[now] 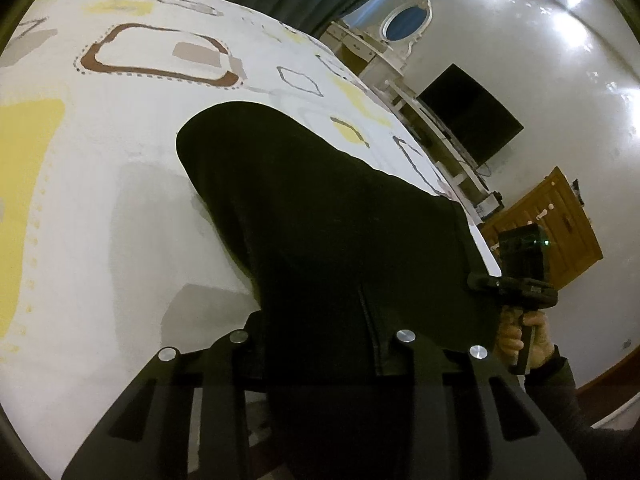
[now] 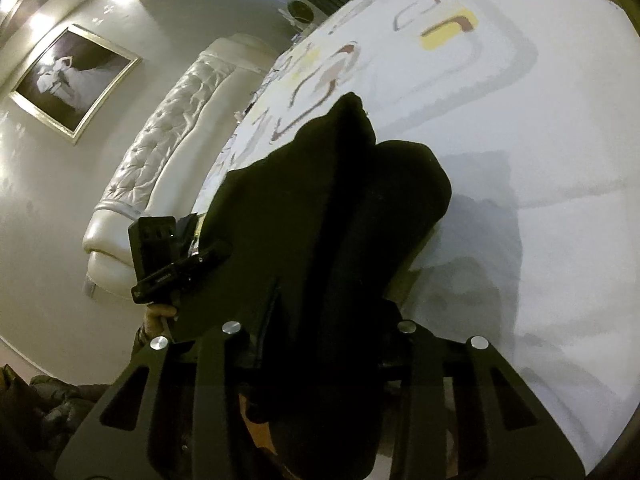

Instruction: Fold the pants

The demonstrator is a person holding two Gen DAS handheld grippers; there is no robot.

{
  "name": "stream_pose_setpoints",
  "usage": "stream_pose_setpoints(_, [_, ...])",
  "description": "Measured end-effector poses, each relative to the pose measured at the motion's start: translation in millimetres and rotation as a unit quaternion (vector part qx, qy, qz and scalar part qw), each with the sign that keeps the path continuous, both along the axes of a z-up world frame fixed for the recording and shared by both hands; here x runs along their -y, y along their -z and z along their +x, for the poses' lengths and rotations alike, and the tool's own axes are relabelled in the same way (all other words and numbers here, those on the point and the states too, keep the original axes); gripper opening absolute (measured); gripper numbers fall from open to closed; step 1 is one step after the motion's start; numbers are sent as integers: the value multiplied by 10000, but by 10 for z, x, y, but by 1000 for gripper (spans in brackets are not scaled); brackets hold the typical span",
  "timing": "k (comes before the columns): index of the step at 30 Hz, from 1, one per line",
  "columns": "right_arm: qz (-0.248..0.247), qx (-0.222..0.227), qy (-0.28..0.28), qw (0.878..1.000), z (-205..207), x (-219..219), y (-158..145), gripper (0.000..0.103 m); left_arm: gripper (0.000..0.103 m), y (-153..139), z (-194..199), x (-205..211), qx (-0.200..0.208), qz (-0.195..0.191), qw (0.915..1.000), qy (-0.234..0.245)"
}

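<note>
Black pants [image 1: 304, 200] lie on the patterned bed sheet [image 1: 100, 220], with the near end lifted and the far end resting rounded on the sheet. My left gripper [image 1: 320, 344] is shut on a bunch of this cloth, which covers its fingertips. In the right wrist view the same pants [image 2: 340, 200] rise in thick folds into my right gripper [image 2: 320, 340], shut on them as well. Each view also shows the other hand-held unit beside the cloth: the right one's body [image 1: 516, 276] in a person's hand [image 1: 524, 340], and the left one's body [image 2: 172, 256].
White sheet [image 2: 540, 140] spreads beyond the pants. A tufted white headboard [image 2: 168, 160] and a framed picture [image 2: 72, 80] stand at one side. A dark screen [image 1: 472, 112], an oval mirror [image 1: 408, 20] and a wooden cabinet [image 1: 548, 224] stand past the bed's edge.
</note>
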State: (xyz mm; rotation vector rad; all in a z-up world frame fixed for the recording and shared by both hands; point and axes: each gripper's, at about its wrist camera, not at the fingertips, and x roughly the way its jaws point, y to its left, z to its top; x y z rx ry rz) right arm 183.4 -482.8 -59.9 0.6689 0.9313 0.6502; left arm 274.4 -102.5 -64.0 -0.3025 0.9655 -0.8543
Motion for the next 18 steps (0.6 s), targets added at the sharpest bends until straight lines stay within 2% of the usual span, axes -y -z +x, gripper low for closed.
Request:
stream_pose_setpoints(7, [136,108,-149,9997,155,-232,-62,34,32,-118,43,-220,144,36,9997,-200])
stream_pose_setpoints(18, [393,195,-540,9976,593,-861,-144,33,32,-280,177,-765,317,208,9973,-636])
